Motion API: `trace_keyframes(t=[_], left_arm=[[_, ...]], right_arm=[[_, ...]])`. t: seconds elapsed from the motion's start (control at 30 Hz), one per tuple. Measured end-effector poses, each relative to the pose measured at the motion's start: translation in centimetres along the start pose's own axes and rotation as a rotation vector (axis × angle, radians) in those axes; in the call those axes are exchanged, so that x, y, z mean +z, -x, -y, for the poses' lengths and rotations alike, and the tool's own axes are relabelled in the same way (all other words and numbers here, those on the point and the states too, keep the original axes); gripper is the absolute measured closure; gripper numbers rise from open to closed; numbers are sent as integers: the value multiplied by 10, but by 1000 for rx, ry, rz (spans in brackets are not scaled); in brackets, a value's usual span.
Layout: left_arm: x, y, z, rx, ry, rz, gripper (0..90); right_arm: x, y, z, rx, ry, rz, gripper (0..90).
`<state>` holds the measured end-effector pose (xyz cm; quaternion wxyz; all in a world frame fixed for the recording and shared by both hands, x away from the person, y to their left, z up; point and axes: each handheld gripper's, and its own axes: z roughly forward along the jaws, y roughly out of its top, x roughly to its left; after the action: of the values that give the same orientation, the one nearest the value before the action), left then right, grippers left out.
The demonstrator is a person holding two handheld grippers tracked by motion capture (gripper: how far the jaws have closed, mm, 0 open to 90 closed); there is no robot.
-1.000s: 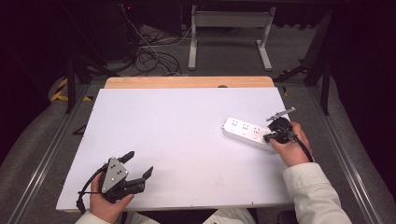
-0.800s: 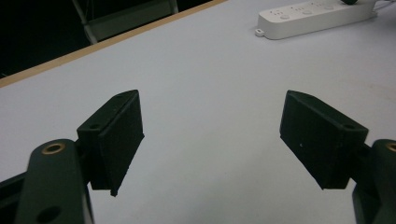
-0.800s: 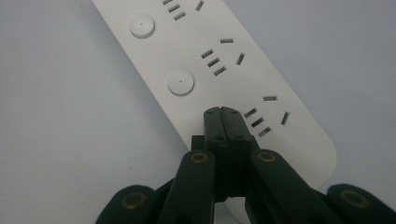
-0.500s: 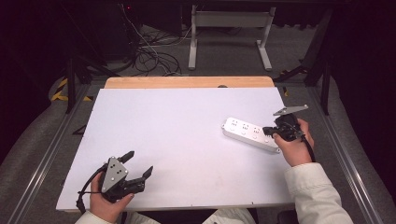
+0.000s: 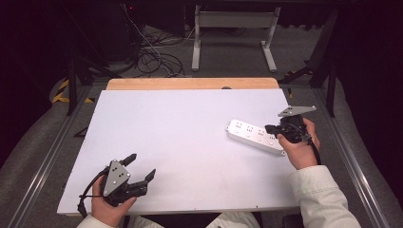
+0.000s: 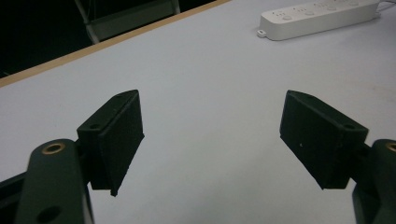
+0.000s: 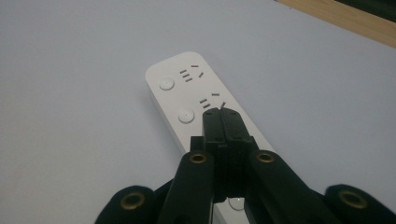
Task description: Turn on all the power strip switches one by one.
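High view shows us the white power strip [image 5: 254,136] lying slantwise near the right edge of the white tabletop [image 5: 180,137], with nothing else on the surface around it. Our right gripper [image 5: 272,128] sits over the strip's right end, its jaws pressed together with nothing between them. From the right gripper view, the closed tips [image 7: 220,116] hover over the strip [image 7: 196,98] just short of its second round button, and two sets of socket slots lie unobstructed beyond. Our left gripper [image 5: 141,167] rests near the front left corner, well apart from the strip, jaws spread wide and empty. Behind the far wooden edge [image 5: 190,84] we see a tangle of cables [image 5: 157,59] and a metal stand [image 5: 233,33] on the floor.
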<state>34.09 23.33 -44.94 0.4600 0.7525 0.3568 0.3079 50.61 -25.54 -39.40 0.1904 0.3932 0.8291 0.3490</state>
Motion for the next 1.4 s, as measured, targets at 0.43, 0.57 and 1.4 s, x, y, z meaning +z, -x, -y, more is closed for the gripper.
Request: trace_keyframes(t=[0.43,0.57,1.4], left_arm=[[0,0,0,-3,3,1,217],[-1,0,0,6,-1,-2,217],[-1,0,0,8,2,-3,218]], right_arm=[[23,-1,-3,-26,-89,-11,900],[31,1,-2,-20,-116,-11,900],[57,-1,3,-46,-215,-10,900]])
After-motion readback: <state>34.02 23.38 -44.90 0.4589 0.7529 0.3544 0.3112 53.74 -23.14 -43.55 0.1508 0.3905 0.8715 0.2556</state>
